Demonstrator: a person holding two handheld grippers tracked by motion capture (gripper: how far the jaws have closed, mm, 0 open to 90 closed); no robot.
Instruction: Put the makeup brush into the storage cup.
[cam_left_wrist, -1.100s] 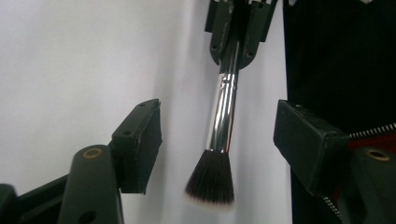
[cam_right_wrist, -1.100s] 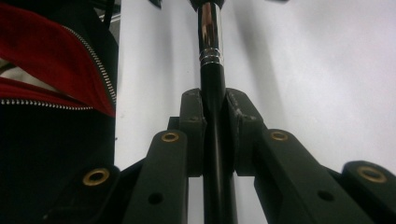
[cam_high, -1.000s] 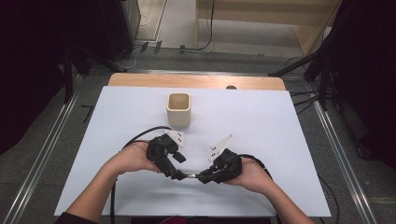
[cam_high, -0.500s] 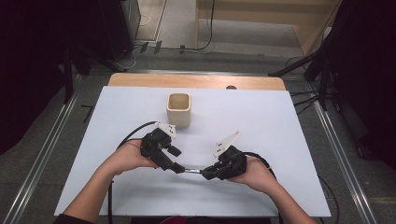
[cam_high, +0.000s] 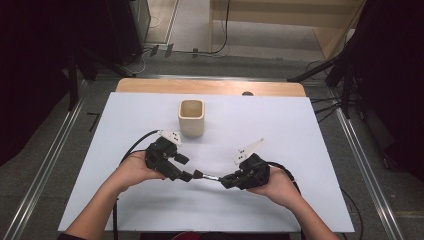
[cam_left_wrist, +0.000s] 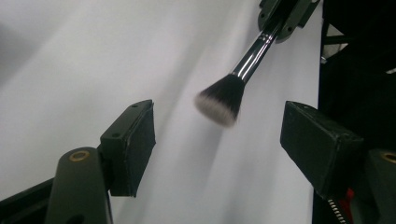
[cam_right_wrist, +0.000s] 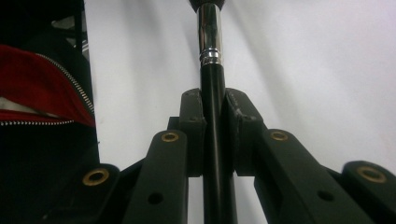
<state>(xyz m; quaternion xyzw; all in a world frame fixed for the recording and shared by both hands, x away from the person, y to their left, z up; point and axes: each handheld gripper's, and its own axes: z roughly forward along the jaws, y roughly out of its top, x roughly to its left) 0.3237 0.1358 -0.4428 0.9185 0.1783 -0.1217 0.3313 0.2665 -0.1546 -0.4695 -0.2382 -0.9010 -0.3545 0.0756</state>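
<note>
In the high view, both hands come in from the near edge of the white table (cam_high: 300, 130). The right gripper (cam_high: 226, 181) points toward the left one and is clamped on a slim black makeup brush (cam_high: 207, 176), which spans the short gap between the two grippers just above the table. The left gripper (cam_high: 188, 175) sits just beside the brush's bristle end, its jaws having just been opening, and it does not grip the brush. A cream square cup (cam_high: 192, 118) stands upright farther back near the middle of the table, well apart from both grippers. A black cable (cam_high: 137, 145) curves away from the left gripper across the table.

In the left gripper view, the left gripper (cam_left_wrist: 219, 135) has its two black jaws spread wide. The brush (cam_left_wrist: 233, 91) hangs ahead of them with its dark, white-tipped bristles pointing toward the gap, touching neither pad. The right gripper (cam_left_wrist: 280, 21) holds the brush's far end at the top edge.

In the right gripper view, the right gripper (cam_right_wrist: 214, 105) is closed tight on the brush's black handle (cam_right_wrist: 213, 121), which runs straight up between the pads to a shiny silver ferrule (cam_right_wrist: 209, 39). A red zipped garment (cam_right_wrist: 42, 88) shows at the left.
</note>
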